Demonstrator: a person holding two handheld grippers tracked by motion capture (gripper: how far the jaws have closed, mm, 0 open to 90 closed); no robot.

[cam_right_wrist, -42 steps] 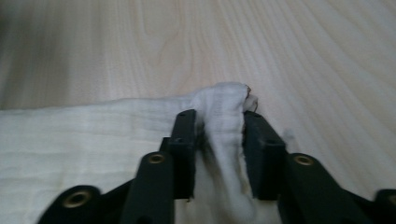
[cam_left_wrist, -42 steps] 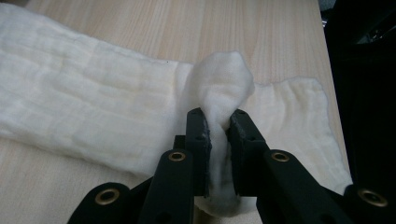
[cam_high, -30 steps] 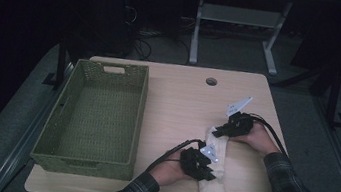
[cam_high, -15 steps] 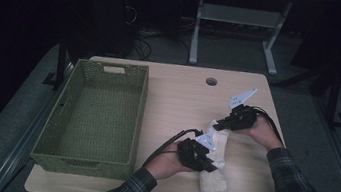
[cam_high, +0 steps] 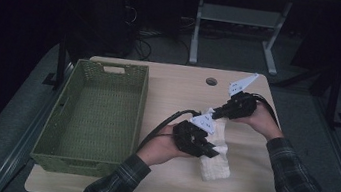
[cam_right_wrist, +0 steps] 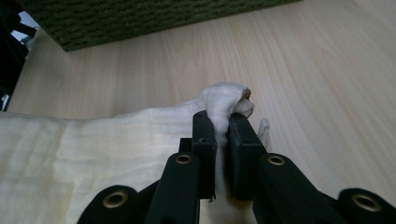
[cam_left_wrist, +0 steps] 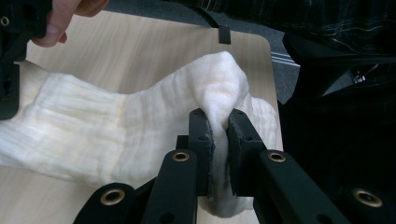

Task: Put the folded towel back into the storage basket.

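Cream cloth (cam_high: 214,155) hung pinched in both tools, my left gripper (cam_left_wrist: 219,135) and right gripper (cam_right_wrist: 222,126) each clamped on a bunched corner, lifting it off the table (cam_high: 170,86) right of the basket (cam_high: 95,111). Since 1 second earlier both hands had risen, taking most of it off the wood. Next, I judged, it had to clear the basket rim without slipping.

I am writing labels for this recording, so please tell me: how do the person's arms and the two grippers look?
Both sleeves are dark plaid with thin pale lines. The left gripper and right gripper are black, each with two flat jaws on arms fixed by brass-coloured rivets. In the high view, a grey three-cornered plate sits on top of the right gripper, and a black cable trails from the left gripper.
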